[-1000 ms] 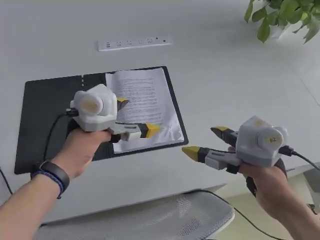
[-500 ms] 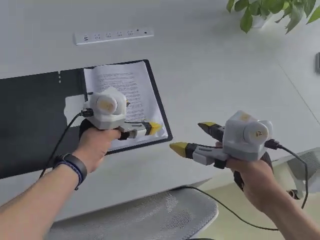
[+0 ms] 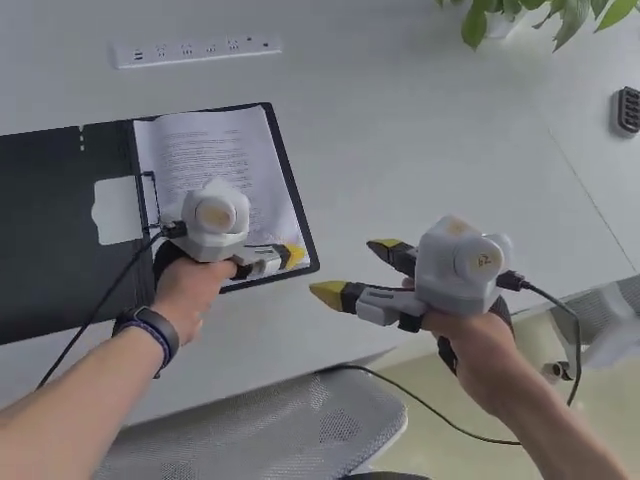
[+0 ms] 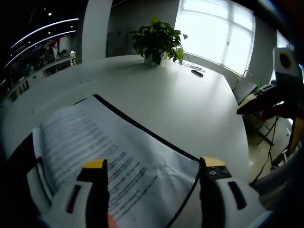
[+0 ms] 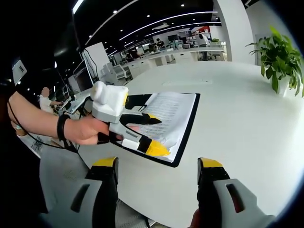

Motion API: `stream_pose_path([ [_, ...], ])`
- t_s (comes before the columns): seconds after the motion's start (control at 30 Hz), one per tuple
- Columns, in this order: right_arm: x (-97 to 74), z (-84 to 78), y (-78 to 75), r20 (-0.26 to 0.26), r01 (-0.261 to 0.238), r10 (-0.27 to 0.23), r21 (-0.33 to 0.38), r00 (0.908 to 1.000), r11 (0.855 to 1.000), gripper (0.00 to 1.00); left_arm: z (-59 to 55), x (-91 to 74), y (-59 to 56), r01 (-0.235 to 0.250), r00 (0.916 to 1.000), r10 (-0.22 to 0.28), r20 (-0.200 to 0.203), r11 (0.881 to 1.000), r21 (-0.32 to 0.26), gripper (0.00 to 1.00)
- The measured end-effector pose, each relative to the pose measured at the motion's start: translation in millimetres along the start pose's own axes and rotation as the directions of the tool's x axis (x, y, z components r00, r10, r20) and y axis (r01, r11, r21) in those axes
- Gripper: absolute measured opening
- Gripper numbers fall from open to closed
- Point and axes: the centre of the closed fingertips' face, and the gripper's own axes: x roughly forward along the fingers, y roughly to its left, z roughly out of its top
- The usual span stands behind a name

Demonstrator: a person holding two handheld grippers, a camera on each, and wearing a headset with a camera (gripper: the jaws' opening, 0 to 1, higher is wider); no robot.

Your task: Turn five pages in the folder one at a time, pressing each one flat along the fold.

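A black folder (image 3: 60, 250) lies open on the white table, with a stack of printed pages (image 3: 210, 160) on its right half. My left gripper (image 3: 278, 248) hovers open over the lower right part of the top page (image 4: 109, 152), nothing between its fingers. In the right gripper view this left gripper (image 5: 158, 134) hangs just above the page (image 5: 171, 109) near the folder's (image 5: 183, 142) front corner. My right gripper (image 3: 352, 268) is open and holds nothing, right of the folder, over the table's front edge. Both of its jaws stand wide apart (image 5: 157, 163).
A white power strip (image 3: 190, 48) lies behind the folder. A potted plant (image 3: 520, 15) stands at the back right, a small dark object (image 3: 628, 108) at the far right. A mesh office chair (image 3: 260, 430) sits below the table's front edge. A white tab (image 3: 115, 210) sits on the folder's left cover.
The head camera has swung, so the folder sits further left in the picture. My left gripper has drifted toward the page's lower right corner. The right gripper keeps its place beside the folder.
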Motion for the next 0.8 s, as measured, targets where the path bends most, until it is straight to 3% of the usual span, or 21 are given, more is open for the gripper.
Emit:
stream_pose_path([
  [0.2,4.6,1.3,-0.3,-0.002,-0.013,0.013,0.004,0.9999,1.000,0.66,-1.6,3.9,0.3,-0.026,0.9997,0.026,-0.003,0.999,0.036,0.77],
  [0.4,10.5,3.9,1.0,-0.001,-0.029,0.029,0.001,0.9996,1.000,0.66,-7.0,4.9,1.9,-0.051,0.9985,0.053,-0.017,0.991,0.122,0.73],
  [0.8,24.7,7.6,-3.0,-0.001,-0.057,0.057,0.003,0.9984,0.998,0.64,-6.4,4.1,6.2,-0.047,0.9987,0.049,-0.012,0.990,0.129,0.70],
])
